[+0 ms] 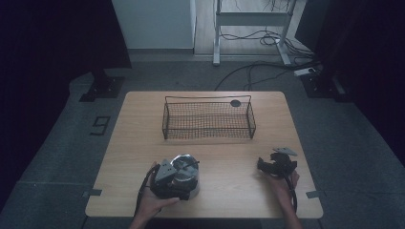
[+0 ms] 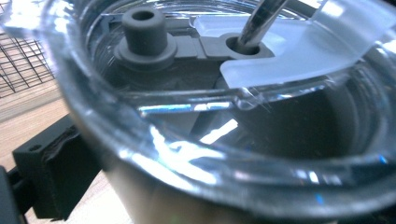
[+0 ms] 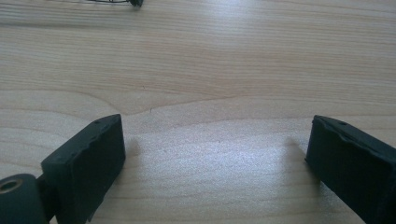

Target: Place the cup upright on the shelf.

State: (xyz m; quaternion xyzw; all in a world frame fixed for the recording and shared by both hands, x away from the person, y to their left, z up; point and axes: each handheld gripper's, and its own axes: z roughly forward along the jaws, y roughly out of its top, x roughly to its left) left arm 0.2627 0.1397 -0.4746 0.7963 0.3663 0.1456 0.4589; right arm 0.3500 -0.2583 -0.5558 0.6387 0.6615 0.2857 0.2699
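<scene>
Pinching a lidded cup (image 1: 185,172) at the desk's (image 1: 229,157) near-left edge, the left tool (image 1: 168,179) is holding it upright. The right tool (image 1: 273,165) is resting spread and empty, and with the basket (image 1: 208,120) sitting empty, any loading is seemingly not yet begun.

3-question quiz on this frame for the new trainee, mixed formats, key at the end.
1. True or false: the wire basket holds the clear-lidded cup.
2. Which tool stands open over bare wood? A) left tool B) right tool
3. Fill in: a metal ____ passes through the cup lid's hole.

Key: 1 false, the cup stands on the table at the left tool. 2 B. 3 straw.
</scene>
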